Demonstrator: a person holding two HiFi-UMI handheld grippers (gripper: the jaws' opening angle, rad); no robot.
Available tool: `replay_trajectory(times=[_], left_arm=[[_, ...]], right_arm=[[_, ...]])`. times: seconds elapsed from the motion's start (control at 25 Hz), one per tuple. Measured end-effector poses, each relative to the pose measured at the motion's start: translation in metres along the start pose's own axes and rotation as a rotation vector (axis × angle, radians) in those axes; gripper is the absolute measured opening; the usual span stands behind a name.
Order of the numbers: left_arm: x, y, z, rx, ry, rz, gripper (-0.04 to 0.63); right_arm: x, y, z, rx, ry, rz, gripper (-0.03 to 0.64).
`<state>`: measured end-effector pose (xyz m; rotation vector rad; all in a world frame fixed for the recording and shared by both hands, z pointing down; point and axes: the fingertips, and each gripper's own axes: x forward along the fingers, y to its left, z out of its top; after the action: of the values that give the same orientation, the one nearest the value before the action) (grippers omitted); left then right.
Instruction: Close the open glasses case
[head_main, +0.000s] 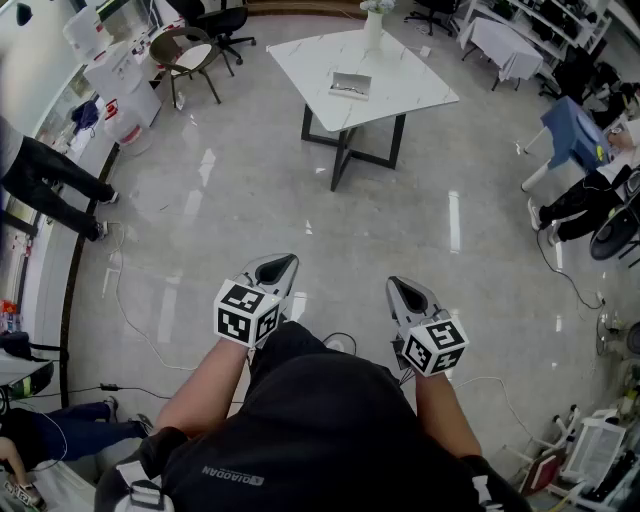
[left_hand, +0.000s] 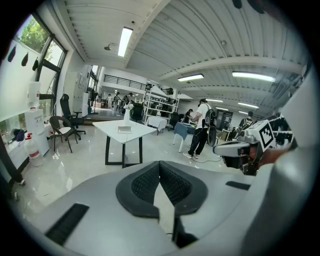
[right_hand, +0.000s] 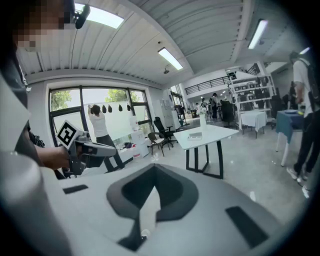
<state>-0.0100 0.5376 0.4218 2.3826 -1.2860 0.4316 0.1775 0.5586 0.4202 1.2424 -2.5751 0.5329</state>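
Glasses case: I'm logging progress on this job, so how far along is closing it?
Done: nothing that shows. The glasses case lies on the white table, far across the floor from the person; its lid is too small to judge.
In hand: nothing. The left gripper and right gripper are held low in front, jaws together and empty.
Left: walk to the table, reach the case and close it.

We're in an open-plan office-lab: glossy pale floor (head_main: 250, 180), white table (head_main: 400, 85) on black legs, office chairs (head_main: 222, 22) by the wall, stocked racks (left_hand: 159, 102) at the back, ceiling strip lights (left_hand: 125, 41), tall windows (right_hand: 80, 107), loose cables (head_main: 125, 300) across the floor.
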Motion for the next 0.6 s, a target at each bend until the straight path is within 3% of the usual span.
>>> replay_trajectory(times=[0.36,0.6], left_arm=[[0.008,0.004,0.004,-0.005,0.002,-0.001,0.005],[0.017,0.008,0.004,-0.011,0.012,0.001,0.005]], right_arm=[[0.007,-0.004,0.006,0.001,0.001,0.009,0.002],[0.018,0.000,0.008,0.010,0.000,0.071,0.002]])
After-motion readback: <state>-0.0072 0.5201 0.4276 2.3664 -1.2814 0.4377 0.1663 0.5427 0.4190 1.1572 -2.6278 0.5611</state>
